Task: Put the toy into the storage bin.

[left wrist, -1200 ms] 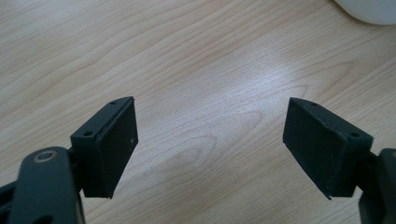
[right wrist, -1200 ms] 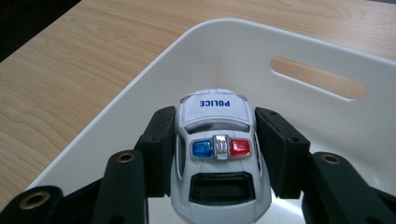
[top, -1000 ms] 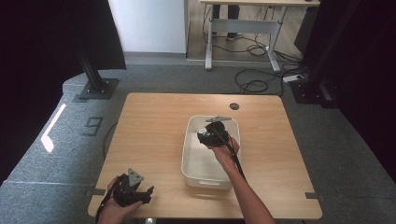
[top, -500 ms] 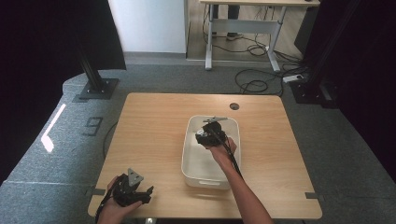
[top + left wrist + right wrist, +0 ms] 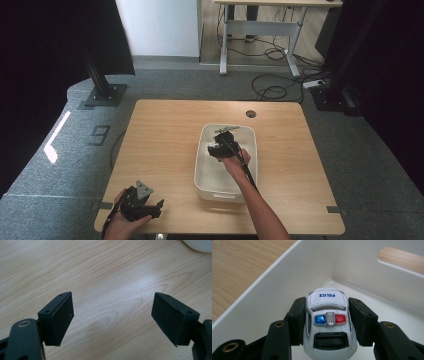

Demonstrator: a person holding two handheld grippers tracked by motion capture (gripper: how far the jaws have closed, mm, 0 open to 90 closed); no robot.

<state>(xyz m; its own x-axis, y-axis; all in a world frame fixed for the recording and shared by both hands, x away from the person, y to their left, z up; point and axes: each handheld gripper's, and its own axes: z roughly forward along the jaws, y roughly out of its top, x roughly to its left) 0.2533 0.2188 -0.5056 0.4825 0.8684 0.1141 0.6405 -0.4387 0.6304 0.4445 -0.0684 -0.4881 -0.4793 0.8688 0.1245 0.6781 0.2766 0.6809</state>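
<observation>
A white toy police car [image 5: 327, 322] with a blue and red light bar sits between the pads of my right gripper [image 5: 327, 323], which is shut on its sides. The car hangs inside a white plastic bin [image 5: 274, 287], near its far left corner. From the high view the right gripper [image 5: 221, 149] is over the far half of that bin [image 5: 202, 172]. My left gripper [image 5: 140, 204] rests at the table's near left corner. Its jaws [image 5: 112, 320] stand wide open over bare wood with nothing between them.
The wooden table [image 5: 165, 130] has a round cable hole [image 5: 251, 113] at the back. The bin has a handle slot [image 5: 400, 258] in its end wall. A bin corner [image 5: 198, 245] shows at the top right of the left gripper view.
The right gripper with the car has shifted slightly inside the bin. The left gripper has stayed where it was.
</observation>
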